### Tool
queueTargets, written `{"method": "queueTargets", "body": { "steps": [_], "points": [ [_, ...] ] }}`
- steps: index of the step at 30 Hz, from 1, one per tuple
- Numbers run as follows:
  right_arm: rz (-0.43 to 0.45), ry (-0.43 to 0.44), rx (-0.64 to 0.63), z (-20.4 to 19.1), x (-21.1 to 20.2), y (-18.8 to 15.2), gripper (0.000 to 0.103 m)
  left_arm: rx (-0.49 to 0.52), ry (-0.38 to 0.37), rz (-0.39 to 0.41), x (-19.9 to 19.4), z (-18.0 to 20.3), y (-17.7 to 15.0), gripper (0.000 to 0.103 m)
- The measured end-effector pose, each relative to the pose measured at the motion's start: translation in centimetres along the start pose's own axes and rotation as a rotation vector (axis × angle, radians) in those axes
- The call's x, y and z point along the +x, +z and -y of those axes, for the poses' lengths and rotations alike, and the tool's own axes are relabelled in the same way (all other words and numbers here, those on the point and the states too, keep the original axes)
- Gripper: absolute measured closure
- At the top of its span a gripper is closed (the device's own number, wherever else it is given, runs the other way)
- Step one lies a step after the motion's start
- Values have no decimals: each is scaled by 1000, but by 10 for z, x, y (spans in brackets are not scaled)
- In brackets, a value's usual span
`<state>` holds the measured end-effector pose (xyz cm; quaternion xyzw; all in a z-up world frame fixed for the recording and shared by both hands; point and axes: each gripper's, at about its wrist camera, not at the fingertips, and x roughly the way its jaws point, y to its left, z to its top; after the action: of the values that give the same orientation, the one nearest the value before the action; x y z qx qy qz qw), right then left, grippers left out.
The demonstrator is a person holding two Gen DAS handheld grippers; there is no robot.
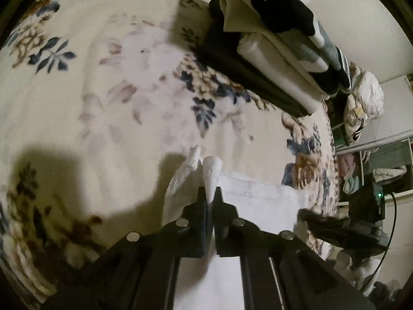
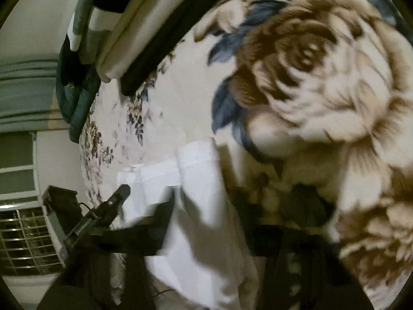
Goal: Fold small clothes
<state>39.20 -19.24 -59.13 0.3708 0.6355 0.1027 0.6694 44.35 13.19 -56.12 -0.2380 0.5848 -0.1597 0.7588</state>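
Observation:
A small white garment [image 1: 260, 201] lies on the floral blanket [image 1: 103, 82]. My left gripper [image 1: 210, 193] is shut on one corner, and a pinch of white cloth pokes up between its black fingertips. The hemmed edge runs right toward my right gripper [image 1: 335, 230], seen at the blanket's edge. The right wrist view is blurred. There the white garment [image 2: 204, 232] drapes over my right gripper [image 2: 206, 206] and hides its tips, with cloth bunched where the jaws meet. The left gripper [image 2: 103, 217] shows at the lower left.
A stack of folded clothes [image 1: 278, 59] in black, cream and grey sits at the far side of the blanket [image 2: 309, 77]. The same stack [image 2: 124, 38] shows in the right wrist view. Beyond the bed edge are shelves, a stuffed white bag [image 1: 364, 103] and a window grille [image 2: 23, 235].

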Motion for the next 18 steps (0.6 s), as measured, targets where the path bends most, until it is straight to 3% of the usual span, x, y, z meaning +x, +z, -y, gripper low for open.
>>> {"method": "queueTargets", "body": {
  "steps": [6,9,13,15,18],
  "points": [
    [116,-4,9,-15,-7,10,101,-63,-7,20,-5,-18,11,100],
    [101,-53,40,-14,6,17,101,-81,9,-22,10,-28,15,100],
    [48,-85,71,-7,15,22,98,-148,-67,-77,6,-45,15,91],
    [29,-67,84,-4,6,21,83,-168,-82,-63,-11,-50,9,80],
    [16,-33,72,4,-19,5,58,-185,-104,-41,-38,-56,-11,72]
  ]
}}
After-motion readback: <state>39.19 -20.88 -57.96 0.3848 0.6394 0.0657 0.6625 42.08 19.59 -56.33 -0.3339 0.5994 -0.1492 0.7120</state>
